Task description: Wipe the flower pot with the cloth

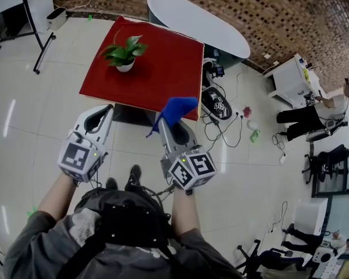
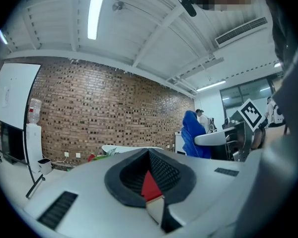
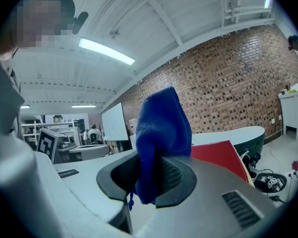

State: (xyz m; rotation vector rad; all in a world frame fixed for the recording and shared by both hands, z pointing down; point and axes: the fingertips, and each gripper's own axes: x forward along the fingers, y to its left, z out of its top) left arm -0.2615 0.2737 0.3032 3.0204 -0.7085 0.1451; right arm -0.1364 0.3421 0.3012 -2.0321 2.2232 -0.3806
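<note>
Pot: we see the small round white flower pot (image 1: 125, 66), with its glossy green leafy plant, upright on the far left part of the flat square red tabletop (image 1: 163, 74), well apart from both tools
Cloth: the deep blue, nubby cloth (image 3: 161, 133) is pinched in the right tool (image 3: 156, 175); it bunches above the jaws in a soft peak, and a short tail hangs below them
Left tool: our grey plastic left tool (image 1: 106, 110) has its jaws pressed together with nothing in them; black ribbed pads line the notch
In the way: the tabletop's near edge lies just ahead of both tools, and the raised cloth sits over its near right corner
Around: a glossy pale tiled floor (image 1: 29, 127), a white oval table (image 1: 203, 22) beyond the red one, a rough brick wall (image 1: 267, 10), black cables (image 1: 221, 127) tangled on the floor at the right, a seated person (image 1: 314, 112) farther right
Views: only the head view gives us the pot whole; the left gripper view shows the cloth off to its right; the right gripper view shows a wedge of red tabletop beside the cloth
</note>
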